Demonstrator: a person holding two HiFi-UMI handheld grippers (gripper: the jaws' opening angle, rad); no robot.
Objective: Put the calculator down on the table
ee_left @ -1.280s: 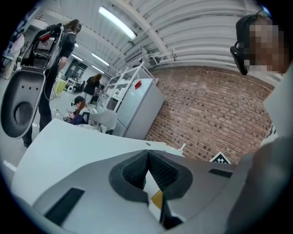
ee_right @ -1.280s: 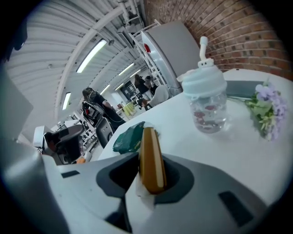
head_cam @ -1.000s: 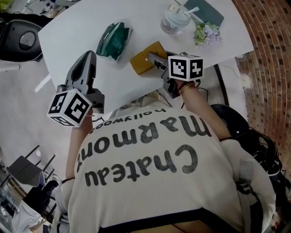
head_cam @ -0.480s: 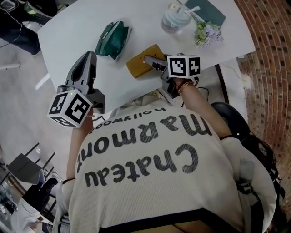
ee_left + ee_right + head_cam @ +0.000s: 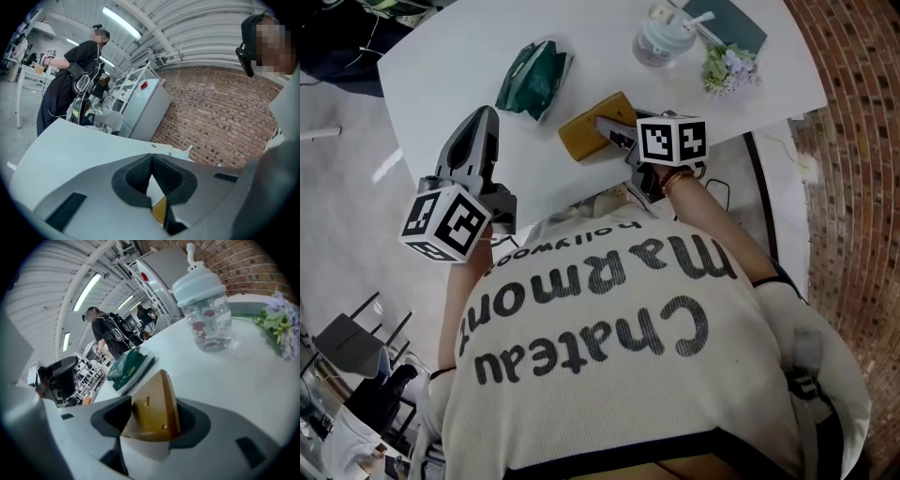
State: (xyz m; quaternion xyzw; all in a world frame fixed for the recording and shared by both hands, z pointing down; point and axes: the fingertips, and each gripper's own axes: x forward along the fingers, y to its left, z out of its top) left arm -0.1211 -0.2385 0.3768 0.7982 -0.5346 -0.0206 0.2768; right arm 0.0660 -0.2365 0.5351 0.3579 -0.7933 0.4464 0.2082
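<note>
Now the right gripper (image 5: 152, 420) is seen with jaws parted, having just been opening, and the calculator (image 5: 581, 136) is left loose between them on the table (image 5: 487, 47). It lies straight ahead of those jaws. The left gripper (image 5: 151, 161), shut and empty, is held well apart.

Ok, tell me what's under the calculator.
Only the white table shows under the calculator. Its underside, and anything flat lying beneath it, is covered.

Gold calculator (image 5: 154, 404) between just-opening right claw (image 5: 151, 426)
</note>
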